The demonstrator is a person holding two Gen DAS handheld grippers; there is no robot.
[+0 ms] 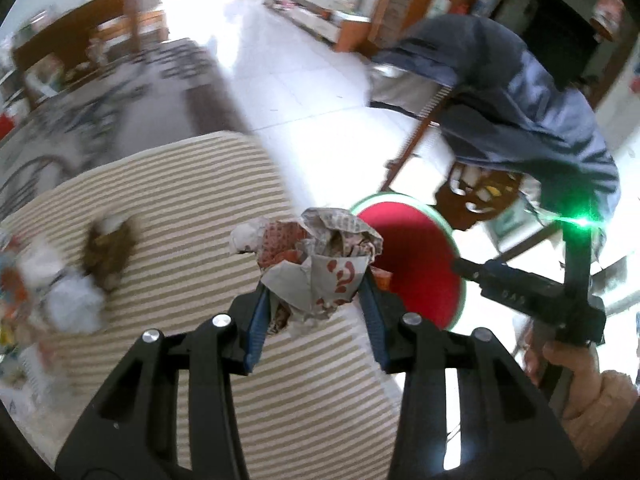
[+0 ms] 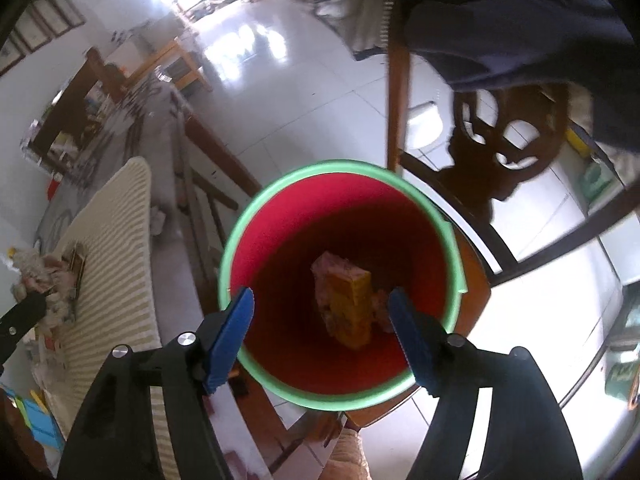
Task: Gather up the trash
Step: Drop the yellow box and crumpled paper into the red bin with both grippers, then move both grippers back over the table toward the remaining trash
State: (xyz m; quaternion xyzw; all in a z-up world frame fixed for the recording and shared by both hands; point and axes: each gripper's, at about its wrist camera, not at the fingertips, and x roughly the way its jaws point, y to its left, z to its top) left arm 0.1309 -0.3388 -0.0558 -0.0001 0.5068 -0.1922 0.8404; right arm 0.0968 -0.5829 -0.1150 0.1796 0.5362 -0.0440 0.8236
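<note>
Your left gripper is clamped on a crumpled paper wrapper, printed in red on white, held above the striped worktop. What the next move turns on is the red bin with the green rim: in the left wrist view it lies just to the right of the wad and slightly beyond it, off the worktop's right edge, so the wrapper has to travel right to clear the rim before you let go.

Your right gripper hangs directly over that same bin, pointing down into its mouth, jaws standing wide with nothing between them. A yellow carton and some other scraps already lie on the bin's bottom. So the right hand is the nearer one to the bin and sits in the left hand's path; I judge it should draw clear first.

More trash lies blurred at the worktop's far left.
</note>
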